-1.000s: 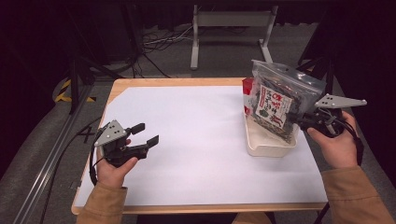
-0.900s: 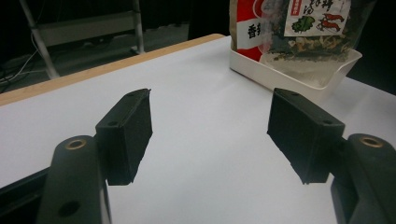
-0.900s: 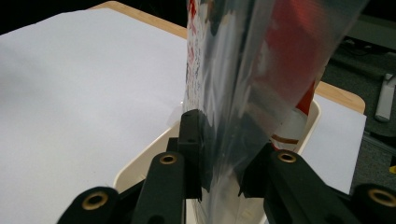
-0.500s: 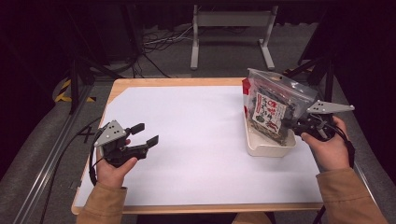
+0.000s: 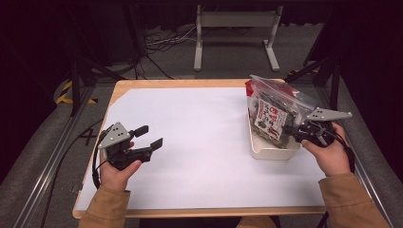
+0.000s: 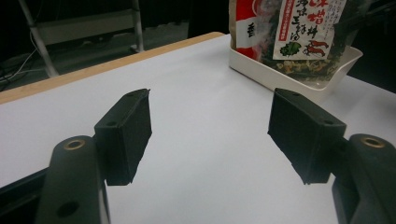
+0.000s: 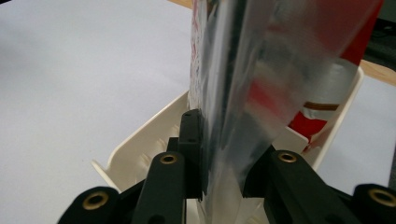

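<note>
Two tongs: right tongs (image 5: 298,133) clench a snack bag (image 5: 275,114), left tongs (image 5: 148,136) released.

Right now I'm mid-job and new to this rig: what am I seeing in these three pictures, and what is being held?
No robot here: a person holds a two-jaw gripper in each hand at a table covered in white. The high view looks down from above the person's side. The other two come from cameras riding on each gripper, looking along its black jaws. The left gripper rests over bare table, jaws wide apart, holding nothing. The right gripper is clamped on the edge of a clear snack bag with a red and white printed label. The bag stands in a cream plastic tray at the table's right side.
</note>
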The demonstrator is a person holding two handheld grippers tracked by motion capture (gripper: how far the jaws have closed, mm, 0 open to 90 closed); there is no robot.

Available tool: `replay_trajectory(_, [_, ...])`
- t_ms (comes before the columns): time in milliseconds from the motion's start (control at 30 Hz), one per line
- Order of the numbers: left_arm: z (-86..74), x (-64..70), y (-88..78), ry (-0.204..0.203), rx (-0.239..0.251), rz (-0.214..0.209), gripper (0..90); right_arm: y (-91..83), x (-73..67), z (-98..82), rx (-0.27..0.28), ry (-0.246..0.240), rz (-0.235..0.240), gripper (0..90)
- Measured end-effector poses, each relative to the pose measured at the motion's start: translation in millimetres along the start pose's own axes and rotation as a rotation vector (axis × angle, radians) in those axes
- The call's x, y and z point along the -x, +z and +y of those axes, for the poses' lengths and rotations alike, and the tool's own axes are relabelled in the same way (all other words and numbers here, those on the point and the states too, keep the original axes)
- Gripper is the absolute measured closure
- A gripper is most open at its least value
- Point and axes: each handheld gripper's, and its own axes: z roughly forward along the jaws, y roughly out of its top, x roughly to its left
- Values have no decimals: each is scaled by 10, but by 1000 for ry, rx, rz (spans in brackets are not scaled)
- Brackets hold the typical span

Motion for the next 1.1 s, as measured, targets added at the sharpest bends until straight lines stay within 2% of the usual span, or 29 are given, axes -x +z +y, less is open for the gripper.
replay_trajectory(333, [4,2,10,-1,-1,-1,303,20,49,-137,41,40,4,741])
replay_trajectory(633, [-5,-21,-6,-2,3,6,303,9,68,-114,38,58,-10,734])
replay_trajectory(833, [-20,-18,7,-7,-5,2,303,-7,71,-117,59,77,-20,712])
replay_trajectory(900, [-22,-11,9,-3,-4,2,302,-14,66,-115,66,78,-19,677])
replay_trajectory(1100, [-27,5,-14,-2,-5,0,301,-72,22,-94,106,68,-42,475])
